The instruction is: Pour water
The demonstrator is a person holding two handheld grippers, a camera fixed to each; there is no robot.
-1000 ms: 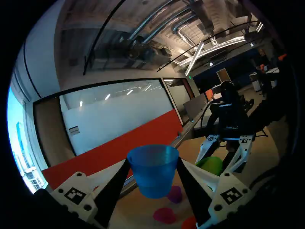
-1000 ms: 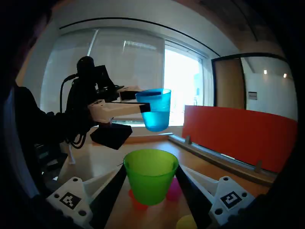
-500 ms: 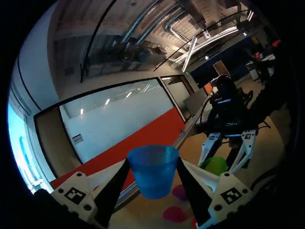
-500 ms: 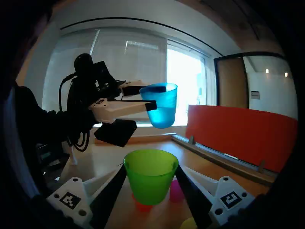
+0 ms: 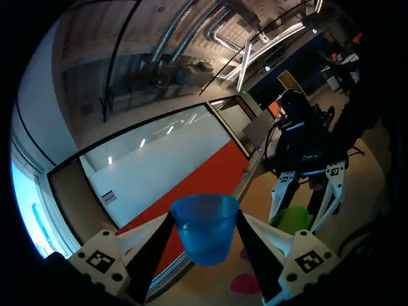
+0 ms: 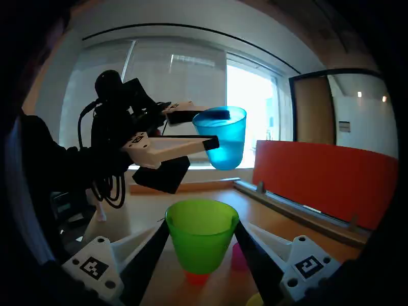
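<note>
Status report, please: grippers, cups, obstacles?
Left gripper shut on blue cup, tilted, water inside. Right gripper shut on green cup, lower down. Nothing between the cups.

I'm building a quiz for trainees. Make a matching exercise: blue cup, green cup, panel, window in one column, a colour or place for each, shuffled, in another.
1 blue cup
2 green cup
3 panel
4 window

a red
b low, in right gripper
c bright, behind blue cup
d raised, in left gripper

Pairs: 1-d, 2-b, 3-a, 4-c
</note>
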